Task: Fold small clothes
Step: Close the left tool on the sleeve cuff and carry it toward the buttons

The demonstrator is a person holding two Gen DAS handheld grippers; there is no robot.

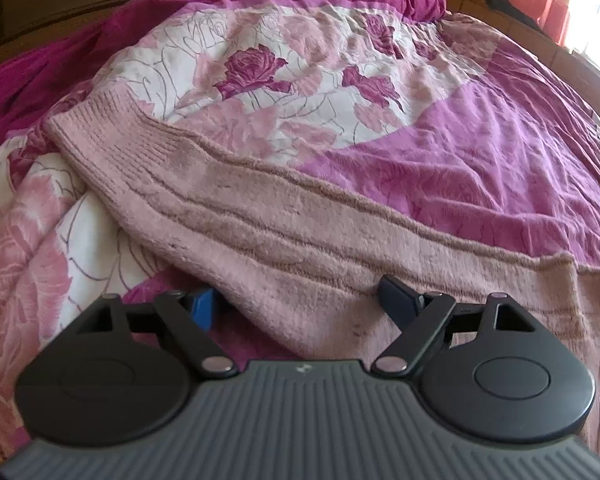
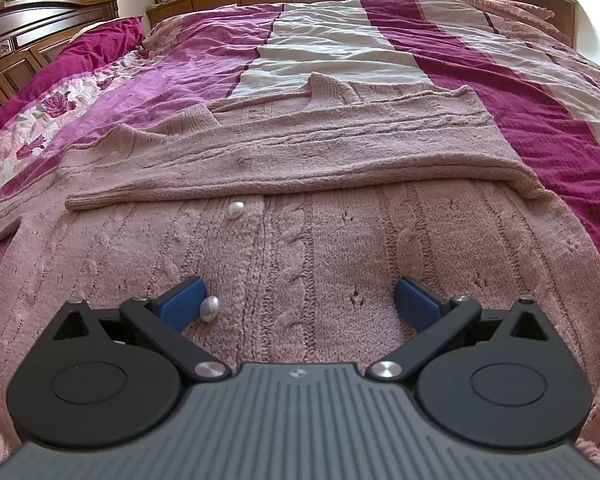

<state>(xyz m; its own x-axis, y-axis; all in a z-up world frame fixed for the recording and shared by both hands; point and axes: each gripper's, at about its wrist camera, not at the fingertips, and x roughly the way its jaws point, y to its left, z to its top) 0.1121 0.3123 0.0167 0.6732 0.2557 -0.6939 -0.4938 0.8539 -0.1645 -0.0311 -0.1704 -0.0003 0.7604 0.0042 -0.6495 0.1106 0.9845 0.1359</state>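
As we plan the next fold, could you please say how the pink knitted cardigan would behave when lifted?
The cardigan is probably floppy: its folded sleeve drapes limply. The thick cable knit suggests some weight and grip. The pearl buttons might snag.

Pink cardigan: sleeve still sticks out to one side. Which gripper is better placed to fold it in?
Left, probably. The left gripper stands open straddling the base of the loose sleeve. The right gripper is open over the cardigan body near a pearl button, away from that sleeve.
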